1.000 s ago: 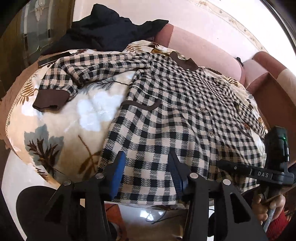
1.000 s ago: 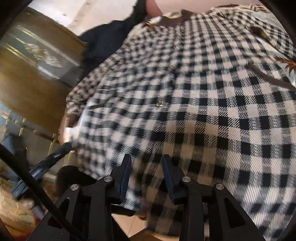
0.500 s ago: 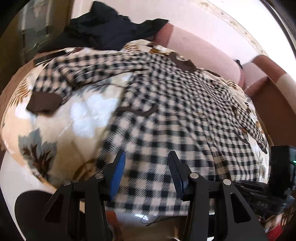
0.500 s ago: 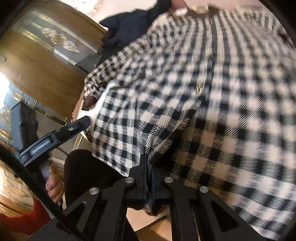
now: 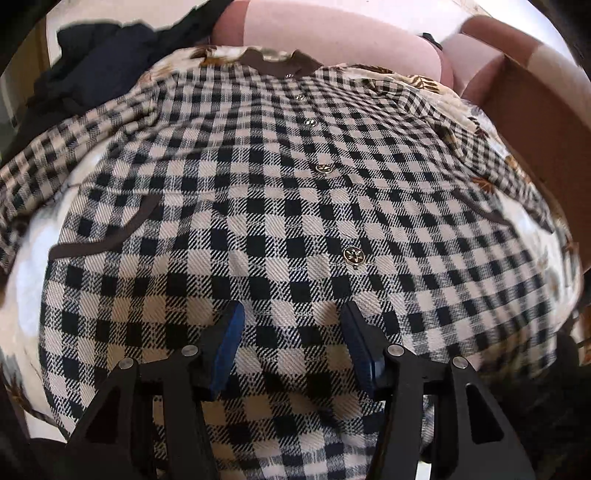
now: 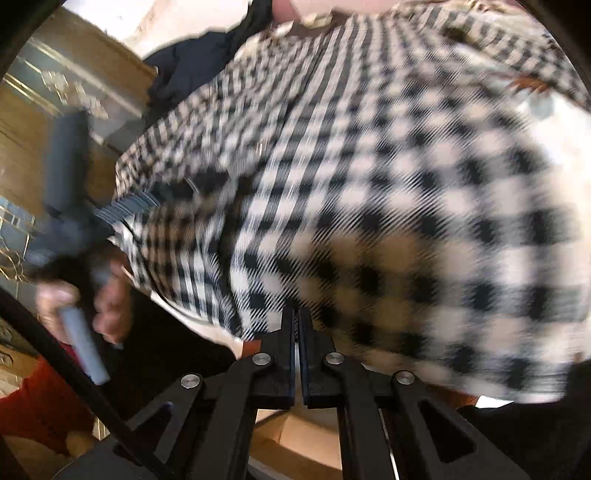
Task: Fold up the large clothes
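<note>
Left wrist view: checked shirt (image 5: pixel 295 206) is lying flat on the flowered sofa cover (image 5: pixel 22 266). Left gripper (image 5: pixel 291 343) is hovering, jaws spread and just widening — right gripper (image 6: pixel 296 321), jaws pressed together, is pinching the hem. Next: pinch left, fold upward.

One black-and-cream checked button-up shirt (image 5: pixel 280 221); one dark crumpled garment (image 5: pixel 99 70), far left; two black two-finger grippers (image 5: pixel 291 347) (image 6: pixel 297 332).

A: Room?
B: Pink sofa back (image 5: pixel 332 37), brown-and-cream armrest (image 5: pixel 535 96) on the right, leaf-print blanket (image 5: pixel 532 206) over the seat.
A: Left side?
B: Wooden cabinet with gilt-patterned glass (image 6: pixel 55 85), pale wall (image 6: pixel 122 18) above. Bright daylight.
</note>
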Tool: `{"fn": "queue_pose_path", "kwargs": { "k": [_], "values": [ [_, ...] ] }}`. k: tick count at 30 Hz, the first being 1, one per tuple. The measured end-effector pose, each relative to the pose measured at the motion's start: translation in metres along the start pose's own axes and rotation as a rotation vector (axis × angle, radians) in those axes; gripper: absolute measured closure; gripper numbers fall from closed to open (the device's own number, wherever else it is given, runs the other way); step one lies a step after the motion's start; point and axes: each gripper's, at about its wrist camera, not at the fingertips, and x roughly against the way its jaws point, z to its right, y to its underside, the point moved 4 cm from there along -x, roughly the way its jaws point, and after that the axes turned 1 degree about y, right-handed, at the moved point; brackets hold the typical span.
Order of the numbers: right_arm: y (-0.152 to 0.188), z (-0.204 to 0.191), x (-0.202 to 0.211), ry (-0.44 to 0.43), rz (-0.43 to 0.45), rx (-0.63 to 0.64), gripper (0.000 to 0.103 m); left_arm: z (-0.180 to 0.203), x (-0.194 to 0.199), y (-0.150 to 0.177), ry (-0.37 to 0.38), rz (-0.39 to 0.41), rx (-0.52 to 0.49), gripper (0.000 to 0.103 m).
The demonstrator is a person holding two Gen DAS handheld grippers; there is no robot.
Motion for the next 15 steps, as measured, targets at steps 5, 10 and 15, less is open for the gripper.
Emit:
{"fn": "queue_pose_path", "kwargs": {
  "k": [5,10,15],
  "values": [
    [-0.036,0.063,0.066,0.098,0.263,-0.160,0.050,0.019,0.002,0.007,0.027,-0.021,-0.087,0.050],
    [-0.079,0.171,0.091,0.213,0.384,-0.453,0.050,0.022,0.024,-0.017,0.161,-0.002,-0.075,0.051],
    [-0.124,0.256,0.104,0.395,0.461,-0.614,0.050,0.005,0.028,-0.067,0.125,0.095,-0.037,0.051]
  ]
}}
